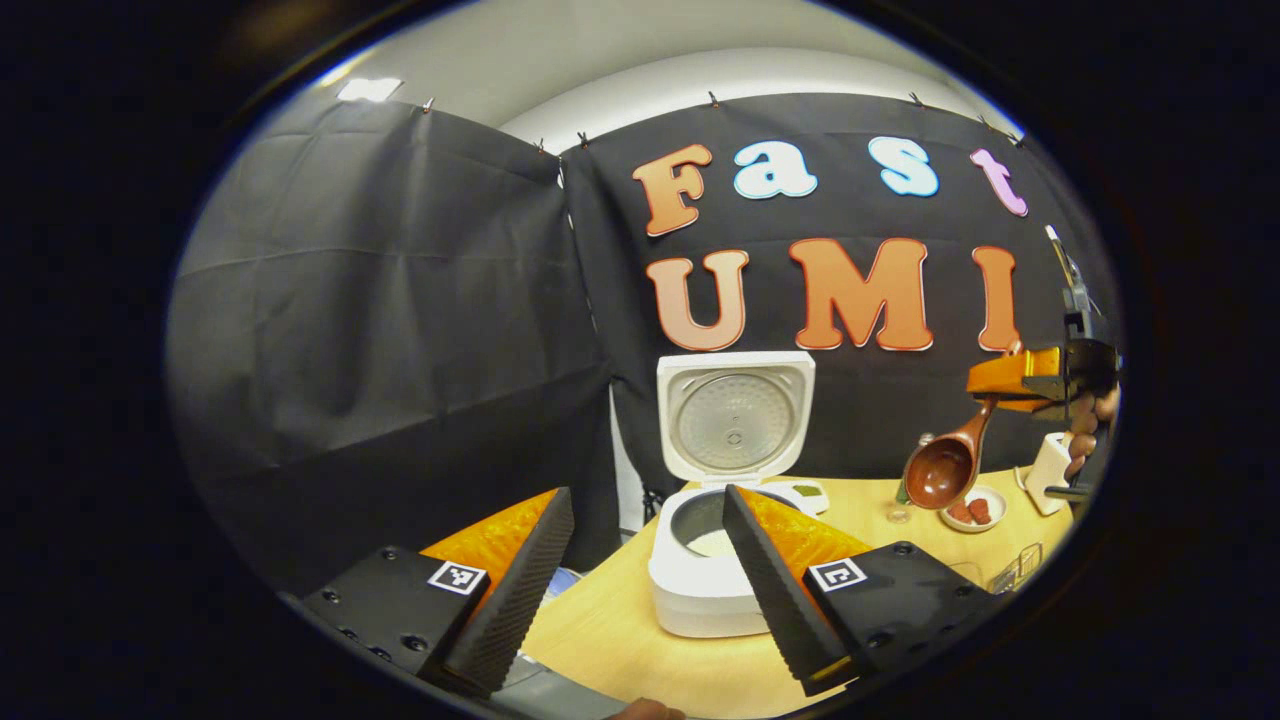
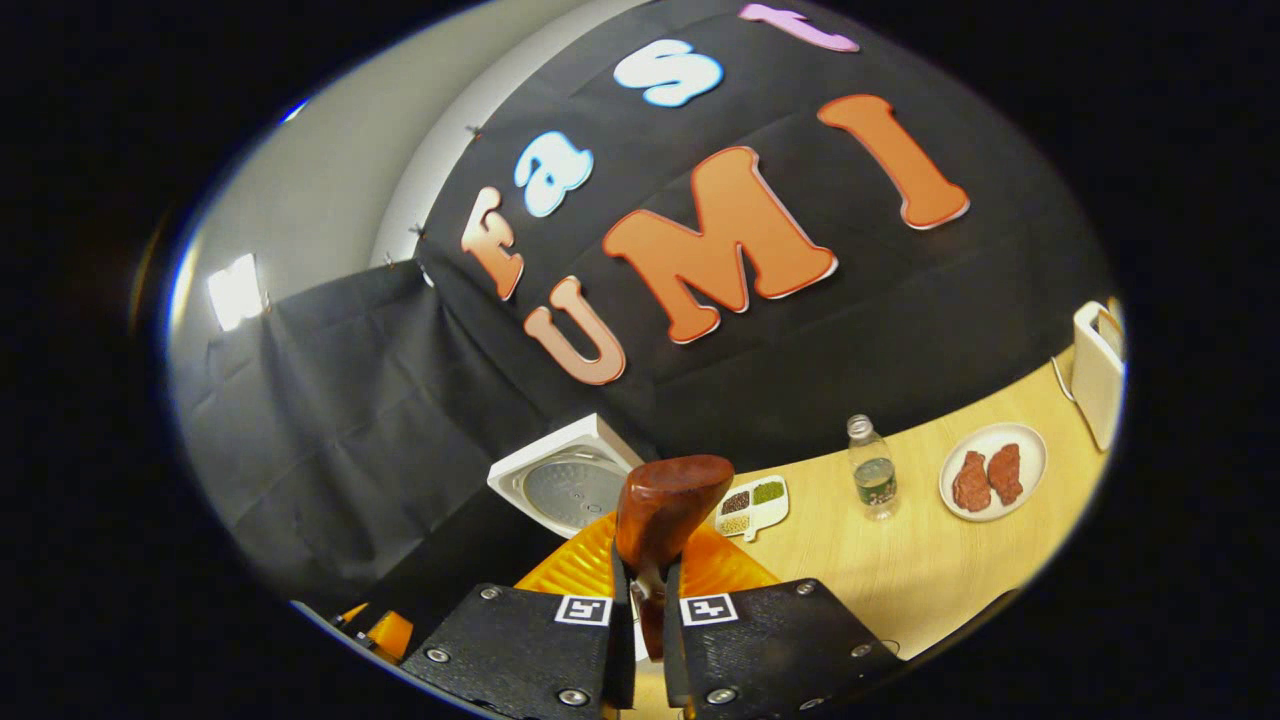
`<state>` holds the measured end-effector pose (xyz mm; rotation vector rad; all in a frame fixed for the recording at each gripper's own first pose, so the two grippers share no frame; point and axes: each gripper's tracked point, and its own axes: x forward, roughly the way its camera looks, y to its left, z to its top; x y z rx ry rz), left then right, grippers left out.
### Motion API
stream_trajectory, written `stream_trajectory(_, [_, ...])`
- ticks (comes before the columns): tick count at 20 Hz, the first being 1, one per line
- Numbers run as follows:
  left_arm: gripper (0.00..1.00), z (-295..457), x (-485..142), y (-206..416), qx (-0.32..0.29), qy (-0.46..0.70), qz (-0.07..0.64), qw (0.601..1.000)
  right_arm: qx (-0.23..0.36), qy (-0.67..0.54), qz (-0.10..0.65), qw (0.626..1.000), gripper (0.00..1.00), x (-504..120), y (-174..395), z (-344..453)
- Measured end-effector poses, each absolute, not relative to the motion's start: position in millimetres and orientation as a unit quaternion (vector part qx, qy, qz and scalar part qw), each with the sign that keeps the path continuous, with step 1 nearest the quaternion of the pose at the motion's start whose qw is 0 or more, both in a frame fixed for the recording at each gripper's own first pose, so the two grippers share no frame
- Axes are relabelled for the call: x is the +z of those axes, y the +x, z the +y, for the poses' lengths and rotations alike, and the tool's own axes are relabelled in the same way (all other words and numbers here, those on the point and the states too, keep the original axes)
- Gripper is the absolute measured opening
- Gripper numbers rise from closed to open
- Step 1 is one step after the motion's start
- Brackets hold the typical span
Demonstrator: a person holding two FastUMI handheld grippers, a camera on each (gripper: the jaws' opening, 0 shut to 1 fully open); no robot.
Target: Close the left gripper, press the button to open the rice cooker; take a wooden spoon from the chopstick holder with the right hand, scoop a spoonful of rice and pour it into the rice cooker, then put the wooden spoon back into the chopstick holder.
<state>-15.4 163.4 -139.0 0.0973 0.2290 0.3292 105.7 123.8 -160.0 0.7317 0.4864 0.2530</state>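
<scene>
Wooden spoon point(image 2: 664, 520) clamped in right gripper point(image 2: 645, 610), bowl empty, held above table's right side. Rice cooker point(image 1: 715, 570) stood open near table's left edge, rice inside. Left gripper point(image 1: 640, 580) hung apart. Judged step: returning spoon; next needs lowering handle into chopstick holder.

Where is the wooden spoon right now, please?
The wooden spoon is in the air, held by the right gripper, to the right of the open rice cooker in the left gripper view.
</scene>
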Motion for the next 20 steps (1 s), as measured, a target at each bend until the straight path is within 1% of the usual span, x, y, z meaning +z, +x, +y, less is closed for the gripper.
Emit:
stream_trajectory(2, [1.0,150,-135,-9,0.151,0.046,0.108,0.981,0.09,0.365,0.231,0.898,0.11,-168,94,90])
stream_trajectory(5, [1.0,133,-135,2,0.131,0.048,0.106,0.984,0.038,0.349,0.219,0.91,0.11,-181,71,35])
stream_trajectory(6, [0.97,126,-135,6,0.123,0.048,0.106,0.986,0.019,0.345,0.218,0.913,0.11,-186,60,18])
stream_trajectory(7, [0.97,119,-136,9,0.116,0.048,0.107,0.986,0.001,0.344,0.221,0.913,0.11,-195,58,-2])
stream_trajectory(8, [1.0,110,-141,11,0.108,0.048,0.112,0.987,-0.016,0.344,0.228,0.911,0.11,-204,49,-14])
stream_trajectory(9, [0.97,102,-141,14,0.101,0.05,0.113,0.987,-0.03,0.345,0.228,0.91,0.11,-210,41,-27])
stream_trajectory(11, [1.0,86,-141,20,0.087,0.051,0.114,0.988,-0.057,0.342,0.231,0.909,0.12,-222,30,-52])
stream_trajectory(13, [1.0,72,-142,25,0.076,0.049,0.117,0.989,-0.081,0.334,0.233,0.91,0.11,-236,18,-75])
stream_trajectory(15, [0.96,60,-141,29,0.07,0.046,0.12,0.989,-0.096,0.328,0.234,0.91,0.12,-245,6,-92])
stream_trajectory(18, [0.97,52,-143,31,0.068,0.051,0.122,0.989,-0.112,0.317,0.244,0.91,0.12,-267,-13,-110])
stream_trajectory(19, [0.97,49,-143,32,0.067,0.052,0.124,0.989,-0.118,0.316,0.248,0.908,0.13,-274,-19,-115])
stream_trajectory(20, [1.0,48,-143,32,0.068,0.054,0.124,0.988,-0.125,0.314,0.252,0.907,0.13,-281,-26,-119])
